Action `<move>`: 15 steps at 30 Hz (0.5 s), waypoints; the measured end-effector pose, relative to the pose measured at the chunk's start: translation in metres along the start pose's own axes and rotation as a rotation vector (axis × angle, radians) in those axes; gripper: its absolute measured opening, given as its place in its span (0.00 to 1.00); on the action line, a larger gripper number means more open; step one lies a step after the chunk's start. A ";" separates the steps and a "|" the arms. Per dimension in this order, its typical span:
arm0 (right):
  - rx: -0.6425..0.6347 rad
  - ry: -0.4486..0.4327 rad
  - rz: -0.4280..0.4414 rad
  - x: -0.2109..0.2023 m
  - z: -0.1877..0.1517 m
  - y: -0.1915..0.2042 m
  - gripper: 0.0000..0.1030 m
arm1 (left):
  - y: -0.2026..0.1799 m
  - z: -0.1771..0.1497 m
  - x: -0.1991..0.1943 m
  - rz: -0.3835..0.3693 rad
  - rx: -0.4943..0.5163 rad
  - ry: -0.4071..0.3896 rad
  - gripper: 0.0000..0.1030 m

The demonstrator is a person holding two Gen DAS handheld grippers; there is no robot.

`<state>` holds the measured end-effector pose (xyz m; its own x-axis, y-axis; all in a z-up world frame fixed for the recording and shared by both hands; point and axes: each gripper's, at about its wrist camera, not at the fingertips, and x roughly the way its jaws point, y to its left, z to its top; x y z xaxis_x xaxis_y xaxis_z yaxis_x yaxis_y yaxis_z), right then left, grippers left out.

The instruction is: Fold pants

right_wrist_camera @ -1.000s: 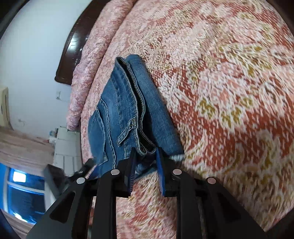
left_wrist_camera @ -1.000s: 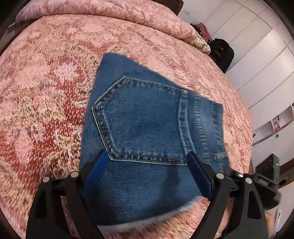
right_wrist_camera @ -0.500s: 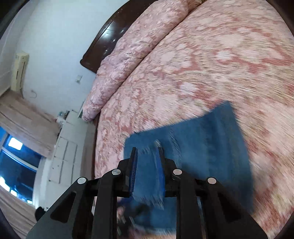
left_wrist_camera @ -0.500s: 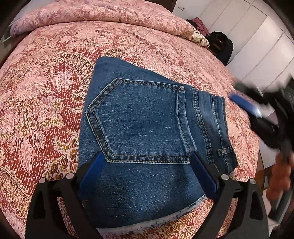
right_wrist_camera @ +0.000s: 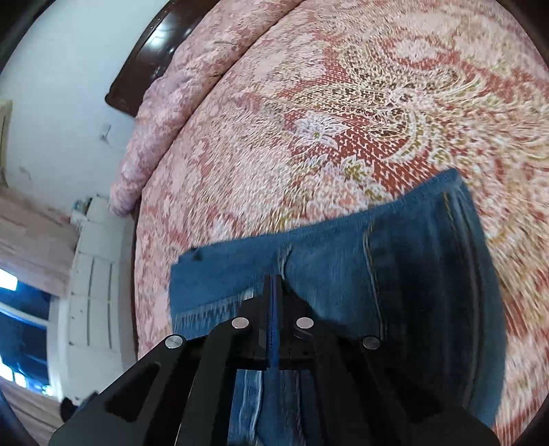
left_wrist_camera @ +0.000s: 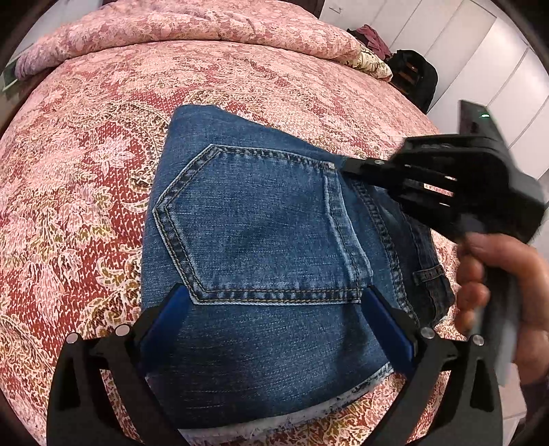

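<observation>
While the left hand-held gripper (left_wrist_camera: 274, 319) gapes above folded jeans (left_wrist_camera: 260, 240), the right hand-held gripper (right_wrist_camera: 273, 284) is closed, empty.

So the bed (left_wrist_camera: 103, 164) has this pink-and-red paisley bedspread, with folded jeans (left_wrist_camera: 260, 247) lying flat near its foot edge, back pocket up. A rolled pink quilt (left_wrist_camera: 192, 31) sits along the head edge.

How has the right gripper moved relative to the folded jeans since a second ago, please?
Yes. The right gripper, absent from the left wrist view a second ago, has come in from the right over the folded jeans, by the back pocket; its jaws have just closed empty.
</observation>
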<state>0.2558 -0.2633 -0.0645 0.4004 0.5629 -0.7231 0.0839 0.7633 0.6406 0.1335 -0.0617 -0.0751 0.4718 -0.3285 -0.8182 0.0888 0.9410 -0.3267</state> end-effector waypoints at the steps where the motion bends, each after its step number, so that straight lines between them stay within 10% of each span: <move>1: -0.011 0.002 0.001 -0.006 -0.006 0.001 0.00 | 0.001 0.000 0.000 -0.001 -0.002 -0.002 0.97; 15: 0.009 0.021 0.089 -0.084 -0.097 -0.039 0.00 | -0.003 -0.004 0.001 0.019 0.005 -0.003 0.97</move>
<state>0.1303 -0.3093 -0.0541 0.3873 0.6348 -0.6686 0.0576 0.7071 0.7047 0.1301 -0.0653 -0.0769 0.4757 -0.3105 -0.8230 0.0840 0.9474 -0.3089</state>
